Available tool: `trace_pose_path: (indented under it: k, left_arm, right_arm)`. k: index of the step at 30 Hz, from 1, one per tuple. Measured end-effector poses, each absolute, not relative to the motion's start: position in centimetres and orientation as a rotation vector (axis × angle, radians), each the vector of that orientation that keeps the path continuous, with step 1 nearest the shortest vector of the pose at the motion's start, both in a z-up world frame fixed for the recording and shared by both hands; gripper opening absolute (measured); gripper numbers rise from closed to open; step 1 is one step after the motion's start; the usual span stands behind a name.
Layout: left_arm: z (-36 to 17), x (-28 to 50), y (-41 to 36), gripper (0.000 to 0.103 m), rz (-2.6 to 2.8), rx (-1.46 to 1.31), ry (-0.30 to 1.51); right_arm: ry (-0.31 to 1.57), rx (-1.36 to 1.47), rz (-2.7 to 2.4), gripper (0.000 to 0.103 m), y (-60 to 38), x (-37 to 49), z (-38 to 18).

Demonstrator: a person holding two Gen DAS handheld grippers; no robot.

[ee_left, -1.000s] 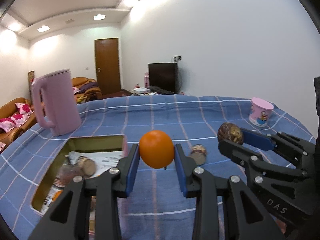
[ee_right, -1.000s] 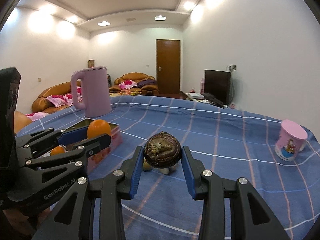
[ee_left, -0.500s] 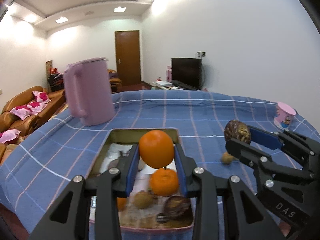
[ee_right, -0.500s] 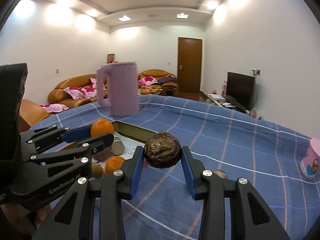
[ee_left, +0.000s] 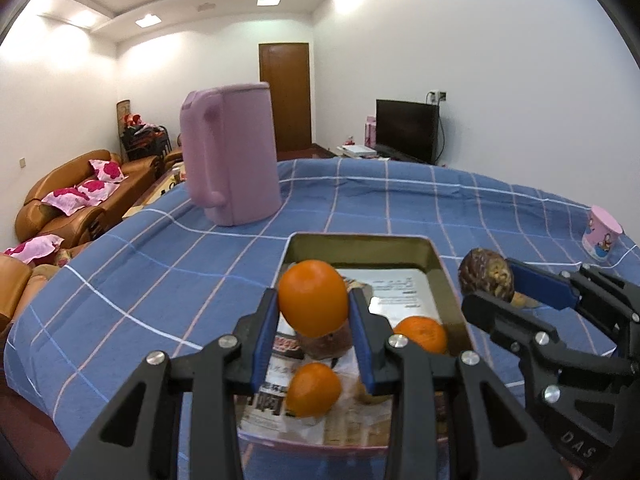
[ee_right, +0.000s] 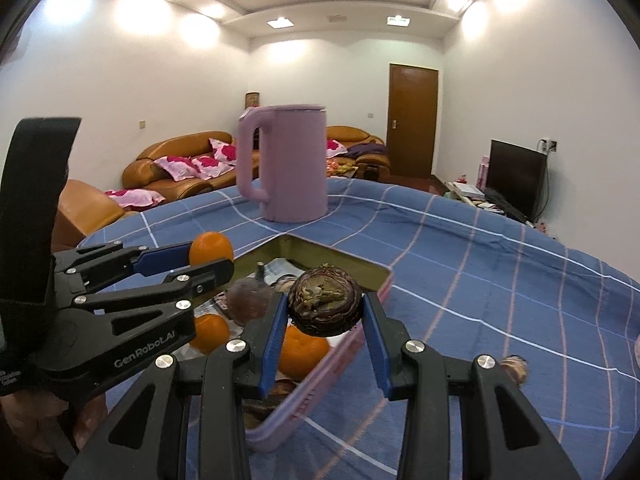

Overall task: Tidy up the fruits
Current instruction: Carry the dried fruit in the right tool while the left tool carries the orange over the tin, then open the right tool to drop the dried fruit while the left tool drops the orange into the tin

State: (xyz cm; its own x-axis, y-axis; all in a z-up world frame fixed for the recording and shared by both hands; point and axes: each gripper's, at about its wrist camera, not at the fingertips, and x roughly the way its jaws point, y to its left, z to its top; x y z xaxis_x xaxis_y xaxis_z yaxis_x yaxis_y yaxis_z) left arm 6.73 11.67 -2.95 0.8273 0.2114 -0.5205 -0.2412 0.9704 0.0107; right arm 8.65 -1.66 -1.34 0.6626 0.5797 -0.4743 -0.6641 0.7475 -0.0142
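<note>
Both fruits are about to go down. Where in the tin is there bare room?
The far end of the tin, the printed paper under its back wall, is bare. The near half is crowded: two oranges, a purplish fruit, more beneath.

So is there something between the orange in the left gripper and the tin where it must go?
Nothing visible blocks it. The left gripper holds the orange above the open tin, which has no lid. Two oranges and a dark fruit already lie inside, below the held one.

Both held fruits now over tin [ee_left: 448,276], prev. over cloth.
</note>
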Motion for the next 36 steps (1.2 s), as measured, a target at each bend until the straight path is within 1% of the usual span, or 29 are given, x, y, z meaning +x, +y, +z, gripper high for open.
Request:
trace_pose_path:
  k: [10,27,36]
  left_arm:
    - [-4.2,7.1,13.4,0.036,0.252,-0.082,0.597]
    - [-4.9,7.4,13.5,0.037,0.25,-0.072,0.627]
    - [-5.0,7.4,13.6,0.04,0.254,-0.077,0.626]
  right_arm:
    - [0.513,-0.24,0.74,0.04,0.6,8.4,-2.6]
    - [0.572,-0.28,0.756,0.04,1.9,8.7,-3.4]
    - [0.621,-0.261,0.785,0.04,2.1,9.5,-3.8]
